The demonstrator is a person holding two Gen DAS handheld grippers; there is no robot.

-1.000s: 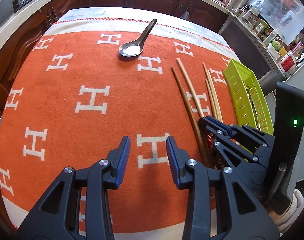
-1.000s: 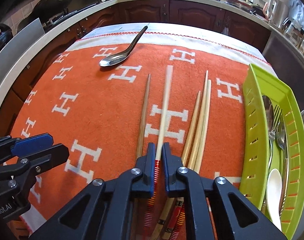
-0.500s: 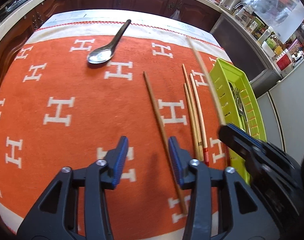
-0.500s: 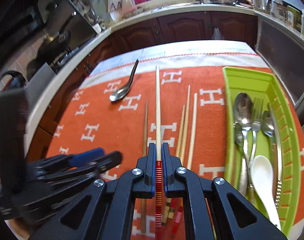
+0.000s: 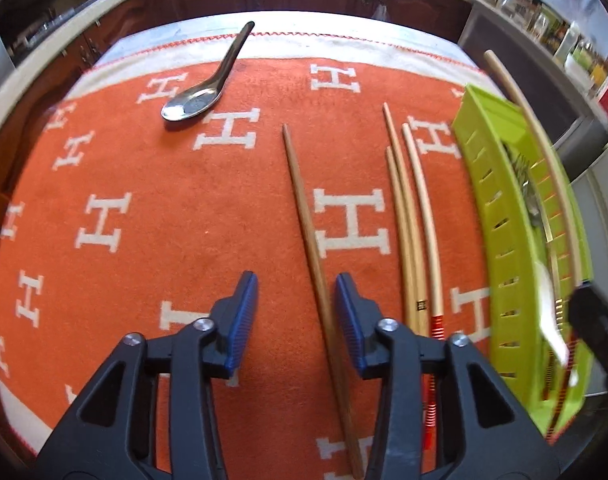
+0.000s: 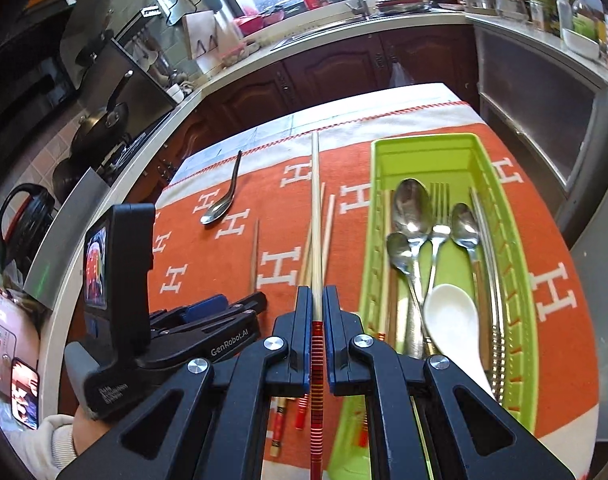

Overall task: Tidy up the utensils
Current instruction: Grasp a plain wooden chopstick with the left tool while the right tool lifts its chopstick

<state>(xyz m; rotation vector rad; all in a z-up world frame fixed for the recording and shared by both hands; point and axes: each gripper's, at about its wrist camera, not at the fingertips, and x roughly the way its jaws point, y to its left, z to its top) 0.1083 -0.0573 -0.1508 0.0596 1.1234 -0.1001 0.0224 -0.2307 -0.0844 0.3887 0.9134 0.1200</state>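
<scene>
Pinching a pale wooden chopstick with a red-banded handle (image 6: 315,216) between pressed-together jaws, the right gripper (image 6: 315,332) was pictured above the orange H-patterned cloth (image 5: 151,200), just left of the lime-green slotted plastic tray (image 6: 516,240). The chopstick would best be kept parallel to the tray's long wall before release. The left gripper (image 5: 296,316) was held spread over a darker brown chopstick (image 5: 304,216). The tray's near end was cut off and blurred.
</scene>
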